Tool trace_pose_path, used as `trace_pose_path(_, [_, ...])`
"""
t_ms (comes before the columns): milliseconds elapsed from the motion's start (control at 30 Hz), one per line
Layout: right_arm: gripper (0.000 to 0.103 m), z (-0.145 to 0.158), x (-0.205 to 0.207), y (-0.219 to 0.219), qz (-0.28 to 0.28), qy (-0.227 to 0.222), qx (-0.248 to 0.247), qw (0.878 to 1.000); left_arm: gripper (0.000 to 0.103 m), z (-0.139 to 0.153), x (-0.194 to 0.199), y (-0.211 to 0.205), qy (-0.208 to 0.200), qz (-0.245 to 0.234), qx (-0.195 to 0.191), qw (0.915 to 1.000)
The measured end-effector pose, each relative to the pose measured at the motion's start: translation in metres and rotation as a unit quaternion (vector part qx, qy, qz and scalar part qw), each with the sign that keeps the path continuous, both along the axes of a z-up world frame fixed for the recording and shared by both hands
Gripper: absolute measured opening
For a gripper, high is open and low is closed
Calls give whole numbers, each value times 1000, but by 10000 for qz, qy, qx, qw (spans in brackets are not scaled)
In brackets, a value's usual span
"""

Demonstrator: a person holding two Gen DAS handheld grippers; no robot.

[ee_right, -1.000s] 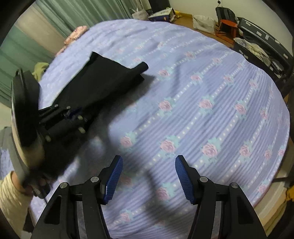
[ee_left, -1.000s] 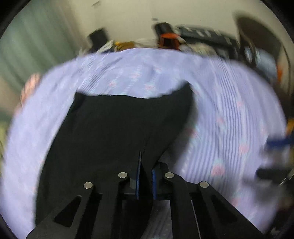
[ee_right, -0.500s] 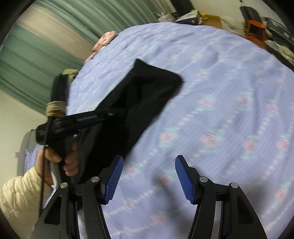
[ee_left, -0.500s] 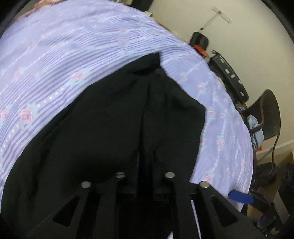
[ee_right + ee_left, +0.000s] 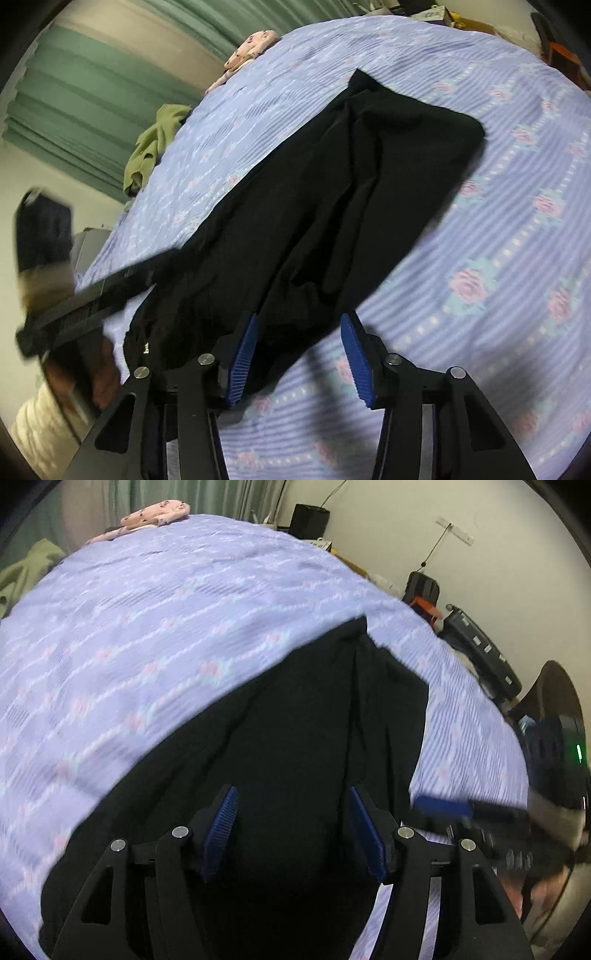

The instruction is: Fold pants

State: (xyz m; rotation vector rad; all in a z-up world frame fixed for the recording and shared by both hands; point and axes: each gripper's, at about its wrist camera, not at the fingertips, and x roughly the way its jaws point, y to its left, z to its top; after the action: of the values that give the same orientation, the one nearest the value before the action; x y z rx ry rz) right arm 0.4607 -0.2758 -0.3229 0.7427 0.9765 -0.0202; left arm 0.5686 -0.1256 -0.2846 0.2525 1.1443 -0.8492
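The black pants (image 5: pixel 303 746) lie stretched out on a lilac flowered bedspread (image 5: pixel 155 635), also seen in the right wrist view (image 5: pixel 332 192). My left gripper (image 5: pixel 293 830) is open just above the near end of the pants, jaws wide apart with fabric below them. My right gripper (image 5: pixel 301 354) is open at the near right corner of the pants, its left pad over the fabric edge. The left gripper's body shows blurred in the right wrist view (image 5: pixel 81 302); the right gripper shows blurred in the left wrist view (image 5: pixel 461 808).
A pink cloth (image 5: pixel 155 515) and a green garment (image 5: pixel 155 144) lie at the far end of the bed. Green curtains hang behind. A suitcase (image 5: pixel 480 650), a chair and clutter stand past the bed's right side.
My left gripper was shut on the pants and is now open, the pants lying on the bed. My right gripper has moved left, up to the pants' near corner.
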Motion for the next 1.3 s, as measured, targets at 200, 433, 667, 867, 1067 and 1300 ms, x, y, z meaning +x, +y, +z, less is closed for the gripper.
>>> trace_pose_path(200, [47, -13, 22, -3, 122, 172, -31, 9998, 61, -21, -25, 7, 276, 135, 130, 9994])
trace_pose_path(433, [11, 0, 23, 1, 318, 259, -273, 9988, 61, -24, -44, 8, 245, 264, 211, 9991])
trace_pose_path(667, [9, 53, -35, -1, 209, 340, -598, 9974, 61, 6, -88, -4, -144, -204, 237, 9994])
trace_pose_path(867, [3, 44, -96, 8, -71, 1060, -714, 9918, 62, -8, -124, -23, 15, -554, 515, 9971])
trace_pose_path(1067, [3, 5, -131, -13, -484, 1608, -333, 9852, 62, -27, -153, -36, -197, -754, 1095, 9909])
trace_pose_path(1300, [44, 33, -132, -86, -1510, 831, -698, 9826, 62, 16, -177, -47, -647, -600, 529, 9947])
